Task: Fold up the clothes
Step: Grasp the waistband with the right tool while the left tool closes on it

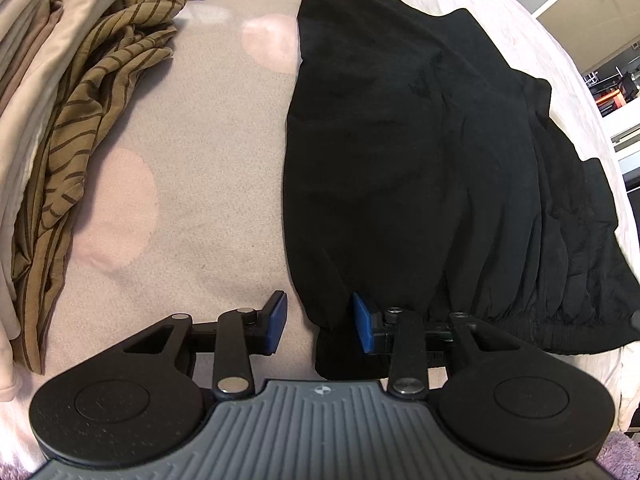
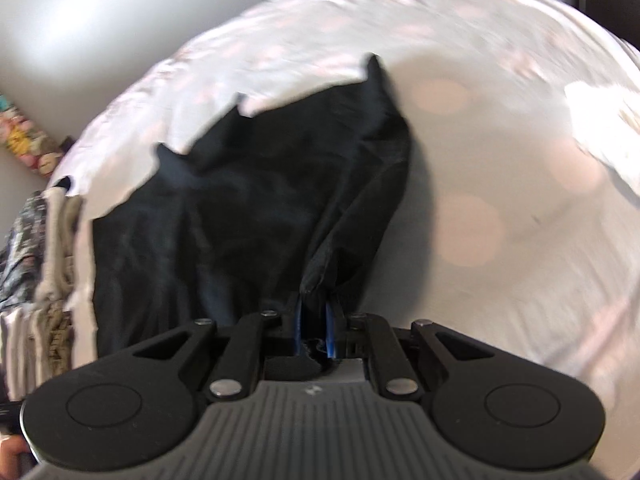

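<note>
**Black garment pinched at one corner, the other corner waiting**

A black, soft-knit garment (image 1: 420, 152) with a gathered elastic waistband lies spread over the pale bedspread with faded pink dots (image 1: 192, 184), filling the centre and right of the left wrist view. The left gripper (image 1: 320, 326) stands at the bottom centre of that view, its blue pads part-way apart; the waistband's left corner sits between them, but the left-hand pad is clear of the cloth, so nothing is clamped yet. In the right wrist view, the right gripper (image 2: 314, 334) at bottom centre has its pads nearly together on a bunched fold of the same black cloth (image 2: 256, 208), which rises from the bed toward them. That view is smeared.

At the left edge of the left wrist view lies a heap of other clothes: a crumpled brown striped piece (image 1: 92, 120) beside cream and beige folded ones (image 1: 36, 48).

I'd judge this the taking-hold step before a fold. The next move likely calls for the left pads to close firmly on the waistband corner, then both ends lifted evenly so the cloth doesn't slip or bunch.
</note>
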The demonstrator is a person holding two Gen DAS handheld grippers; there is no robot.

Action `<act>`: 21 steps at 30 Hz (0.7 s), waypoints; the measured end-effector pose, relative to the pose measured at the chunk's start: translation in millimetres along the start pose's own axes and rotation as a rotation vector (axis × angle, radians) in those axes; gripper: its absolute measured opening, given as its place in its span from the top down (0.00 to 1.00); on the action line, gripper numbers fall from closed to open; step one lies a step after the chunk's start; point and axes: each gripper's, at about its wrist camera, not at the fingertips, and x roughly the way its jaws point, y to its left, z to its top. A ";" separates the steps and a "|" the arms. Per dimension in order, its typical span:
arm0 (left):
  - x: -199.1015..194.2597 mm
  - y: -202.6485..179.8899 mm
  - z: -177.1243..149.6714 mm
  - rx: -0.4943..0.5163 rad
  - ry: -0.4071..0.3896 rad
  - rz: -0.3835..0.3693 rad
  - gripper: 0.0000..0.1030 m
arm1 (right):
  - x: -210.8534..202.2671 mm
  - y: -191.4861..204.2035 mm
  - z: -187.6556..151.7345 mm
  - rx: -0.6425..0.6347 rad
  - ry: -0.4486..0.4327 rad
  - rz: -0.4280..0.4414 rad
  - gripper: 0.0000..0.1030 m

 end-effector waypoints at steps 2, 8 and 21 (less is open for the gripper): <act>0.5 1.6 -0.4 -0.001 0.002 -0.002 0.67 | -4.1 20.1 1.4 -0.034 -0.009 0.039 0.87; 0.6 2.3 1.7 0.003 0.004 -0.001 0.67 | -4.4 88.8 -9.7 -0.202 0.003 0.151 0.87; 0.2 4.0 2.7 0.005 0.002 -0.015 0.67 | 79.2 192.7 -91.1 -0.513 0.205 0.189 0.87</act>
